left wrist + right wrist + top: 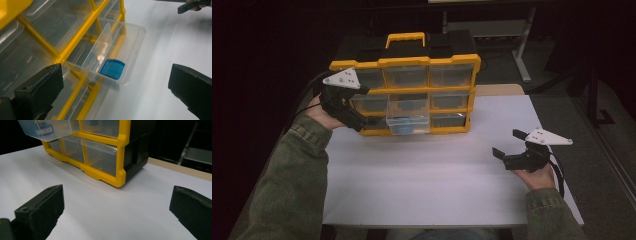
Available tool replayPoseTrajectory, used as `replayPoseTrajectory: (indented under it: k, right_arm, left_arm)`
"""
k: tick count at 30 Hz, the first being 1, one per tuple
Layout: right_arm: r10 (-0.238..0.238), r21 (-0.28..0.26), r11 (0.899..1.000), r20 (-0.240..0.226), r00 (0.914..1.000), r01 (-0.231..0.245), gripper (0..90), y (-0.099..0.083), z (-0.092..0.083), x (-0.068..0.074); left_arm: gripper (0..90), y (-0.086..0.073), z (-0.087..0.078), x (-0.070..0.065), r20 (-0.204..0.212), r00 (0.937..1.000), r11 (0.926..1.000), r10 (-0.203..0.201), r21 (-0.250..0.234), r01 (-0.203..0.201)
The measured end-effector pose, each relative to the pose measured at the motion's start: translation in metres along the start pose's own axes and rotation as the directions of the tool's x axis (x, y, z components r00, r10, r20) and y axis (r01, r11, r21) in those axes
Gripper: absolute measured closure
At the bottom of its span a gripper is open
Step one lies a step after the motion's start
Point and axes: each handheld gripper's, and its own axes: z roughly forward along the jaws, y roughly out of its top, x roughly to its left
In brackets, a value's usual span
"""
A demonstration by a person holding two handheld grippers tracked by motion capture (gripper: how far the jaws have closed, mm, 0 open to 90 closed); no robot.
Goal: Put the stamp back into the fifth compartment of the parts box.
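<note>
Left tool (362,125) gapes beside organizer (407,63), its pulled-out drawer (112,52) jutting nearby.

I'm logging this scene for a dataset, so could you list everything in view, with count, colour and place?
Organizer: one, yellow frame on a black body with a yellow handle, standing at the table's far edge.
Drawers: nine, clear, in three rows of three; eight pushed in.
Open drawer: one of the nine, middle column, pulled out.
Blue piece: one, translucent blue, lying in the open drawer.
Table: one, white top.
Left gripper: one, black, open, at the organizer's lower left corner.
Right gripper: one, black, open, above the table's right side.
Sleeves: two, green.
</note>
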Motion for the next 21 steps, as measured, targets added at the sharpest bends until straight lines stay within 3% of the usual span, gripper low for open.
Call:
replayPoseTrajectory:
  k: [7, 13, 21]
  right_arm:
    - [-0.002, -0.009, 1.0, -0.006, 1.0, 0.002, 0.0, 0.002, 0.003, 0.001]
    - [0.002, -0.012, 1.0, -0.004, 1.0, -0.002, 0.0, 0.002, 0.003, 0.001]
    - [0.009, -0.015, 1.0, -0.005, 0.9999, -0.009, 0.0, 0.001, 0.002, 0.0]
  left_arm:
    - [0.0, -0.02, -0.004, 0.002, -0.006, 0.9987, 0.9967, -0.051, -0.063, 0.05]
    - [0.0, -0.048, -0.007, 0.001, -0.034, 0.9935, 0.985, -0.109, -0.138, 0.103]
    - [0.0, -0.077, -0.008, -0.007, -0.051, 0.9881, 0.9745, -0.145, -0.18, 0.134]
